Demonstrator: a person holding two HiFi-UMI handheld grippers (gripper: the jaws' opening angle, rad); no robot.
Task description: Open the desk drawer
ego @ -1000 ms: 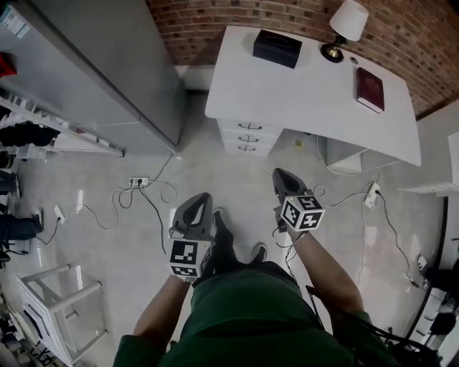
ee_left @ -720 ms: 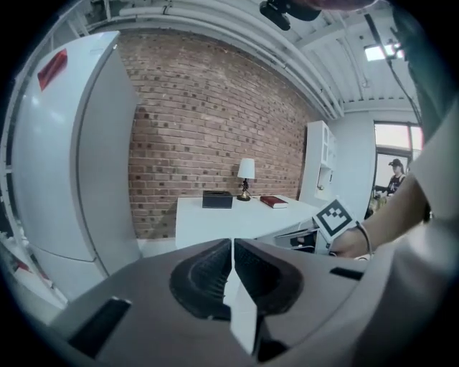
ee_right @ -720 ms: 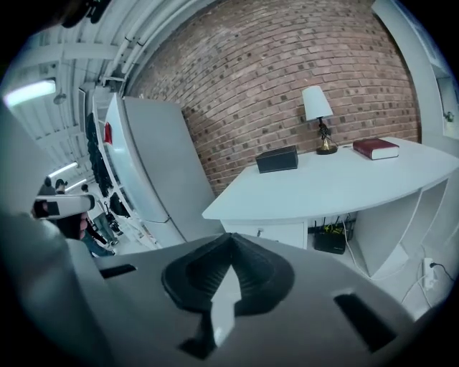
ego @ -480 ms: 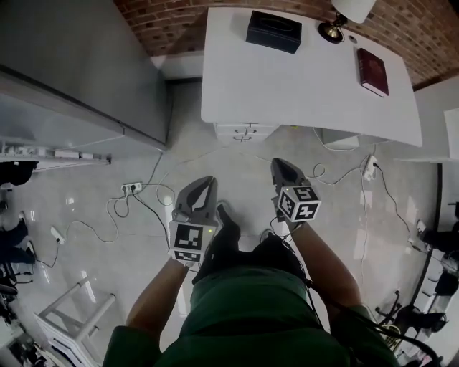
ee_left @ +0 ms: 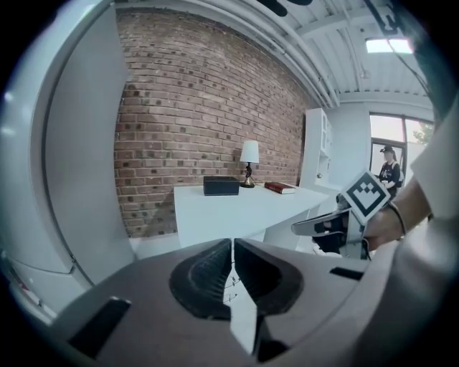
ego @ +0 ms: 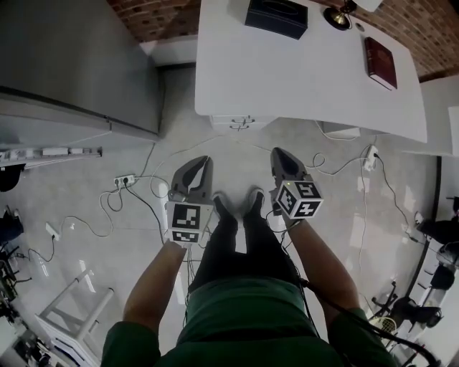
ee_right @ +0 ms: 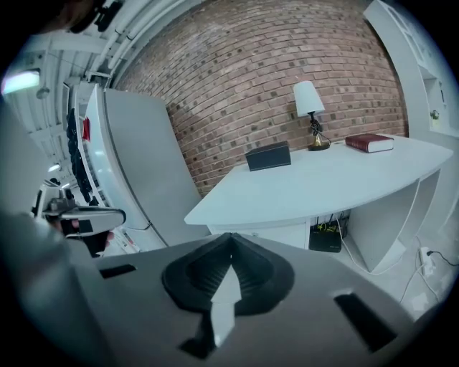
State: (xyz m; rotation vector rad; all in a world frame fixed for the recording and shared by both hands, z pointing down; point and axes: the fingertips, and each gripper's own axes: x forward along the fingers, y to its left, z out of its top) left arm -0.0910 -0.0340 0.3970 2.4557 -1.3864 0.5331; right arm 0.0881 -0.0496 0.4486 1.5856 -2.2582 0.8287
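Observation:
The white desk [ego: 301, 79] stands ahead against the brick wall. Its small drawer stack [ego: 240, 123] peeks out under the front edge, handles showing, all drawers closed. My left gripper [ego: 203, 160] is over the floor short of the drawers, its jaws together with only a thin slit and nothing between them. My right gripper [ego: 277, 153] is level with it to the right, shut and empty. The left gripper view looks past the left gripper [ee_left: 232, 245] at the desk [ee_left: 244, 208]. The right gripper view shows the right gripper [ee_right: 229, 238] and the drawer unit [ee_right: 287, 233] beneath the desk [ee_right: 323, 179].
On the desk are a black box [ego: 276, 16], a lamp [ego: 343, 13] and a red book [ego: 380, 63]. A tall grey cabinet [ego: 72, 64] stands left. A power strip [ego: 123, 180] and cables lie on the floor. A person [ee_left: 389, 172] stands far right.
The person has walked toward the desk, which now lies nearer and higher in the head view. Both grippers came forward and lower, still closed and empty.

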